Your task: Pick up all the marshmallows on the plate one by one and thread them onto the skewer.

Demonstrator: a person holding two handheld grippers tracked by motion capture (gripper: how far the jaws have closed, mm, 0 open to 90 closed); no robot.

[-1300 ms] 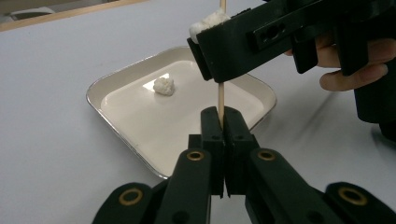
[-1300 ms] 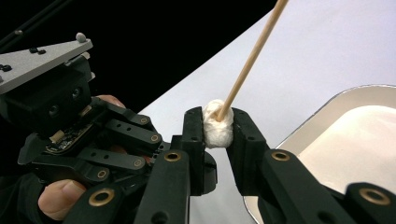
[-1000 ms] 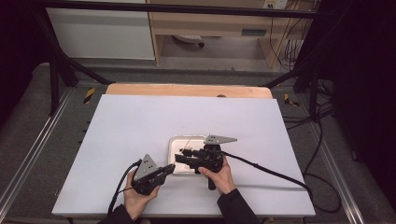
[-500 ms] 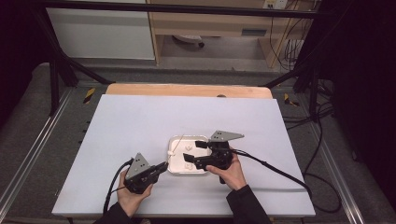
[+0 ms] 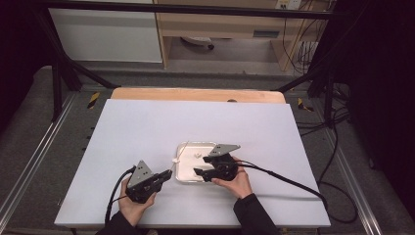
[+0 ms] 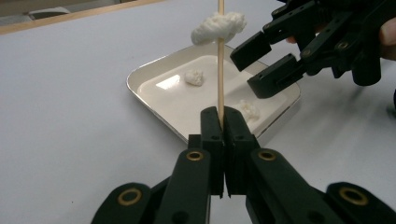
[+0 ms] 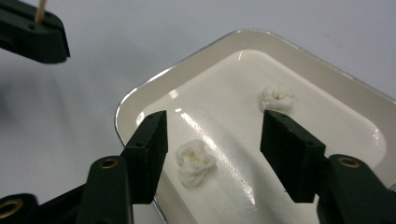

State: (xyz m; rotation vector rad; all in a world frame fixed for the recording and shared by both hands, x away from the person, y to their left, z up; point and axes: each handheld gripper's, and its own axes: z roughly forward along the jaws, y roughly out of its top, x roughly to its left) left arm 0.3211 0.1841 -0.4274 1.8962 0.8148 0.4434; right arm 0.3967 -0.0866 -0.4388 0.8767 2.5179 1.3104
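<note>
Left tongs (image 6: 219,126) are pressed together on the lower end of a thin wooden skewer (image 6: 219,70), pinching it so that it rises straight up between the black pads in the left gripper view. One white, puffy piece of popcorn (image 6: 218,26) is threaded on that skewer, well above the pads; it looks lumpy and irregular, bright white with a faint cream tint. In the high view the left tongs (image 5: 166,175) sit on the white desk (image 5: 147,127) just left of a small tray (image 5: 182,177), with the skewer (image 5: 180,155) slanting up over the tray's left edge.

Right tongs (image 7: 212,135) stand partly spread over the tray (image 7: 140,95), their jaws having just been closing, with a popcorn piece (image 7: 194,161) lying between them but touched by neither pad. A second popcorn piece (image 7: 277,98) lies farther along the tray floor, just beyond the right-hand pad. Both are small, white, crinkled clusters with a slightly yellowish centre. That tray is shallow, glossy and cream-white, rectangular with rounded corners. In the high view the right tongs (image 5: 203,171) hover over the tray's right side
</note>
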